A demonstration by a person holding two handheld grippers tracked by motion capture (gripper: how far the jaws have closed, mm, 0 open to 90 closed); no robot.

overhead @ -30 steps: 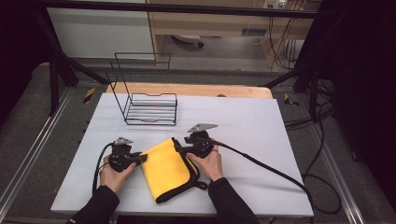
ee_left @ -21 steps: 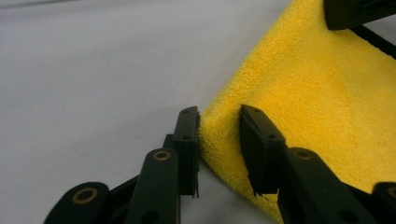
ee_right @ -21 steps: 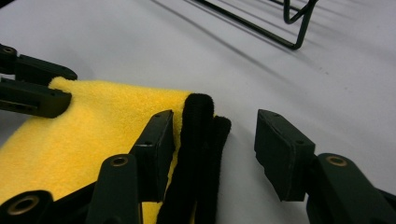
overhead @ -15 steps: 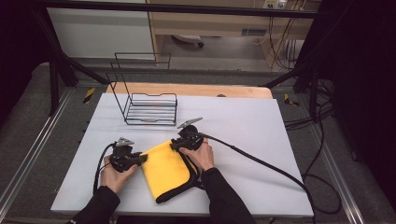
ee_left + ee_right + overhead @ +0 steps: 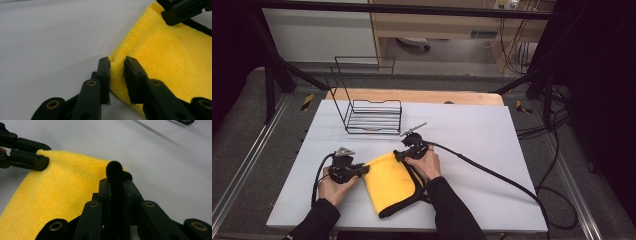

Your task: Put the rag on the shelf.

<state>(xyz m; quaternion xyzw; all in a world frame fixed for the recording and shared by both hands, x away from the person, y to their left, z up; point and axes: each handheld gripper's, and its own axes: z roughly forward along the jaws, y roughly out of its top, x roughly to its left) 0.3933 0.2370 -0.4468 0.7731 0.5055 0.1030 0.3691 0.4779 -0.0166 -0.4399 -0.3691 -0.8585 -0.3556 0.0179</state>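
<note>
**A:** Item one?

**B:** Folded yellow microfibre cloth with black edging point(image 5: 391, 181), lying flat at the near middle of the white table point(image 5: 492, 150), between both hands. Soft, light, limp by judgement; it would sag and fold wherever unsupported.

**A:** Holds?

**B:** Left gripper point(image 5: 117, 72) had just been closing; its jaws stood narrow, pinching the cloth's left corner. Right gripper point(image 5: 117, 188) had likewise just been closing and was clamped on the black edging at the far right corner.

**A:** Best purchase?

**B:** Corners and hem, probably; the pile is grippy, not slippery, nothing fragile.

**A:** Other stock?

**B:** Black wire rack point(image 5: 373, 116), far left, well apart.
</note>
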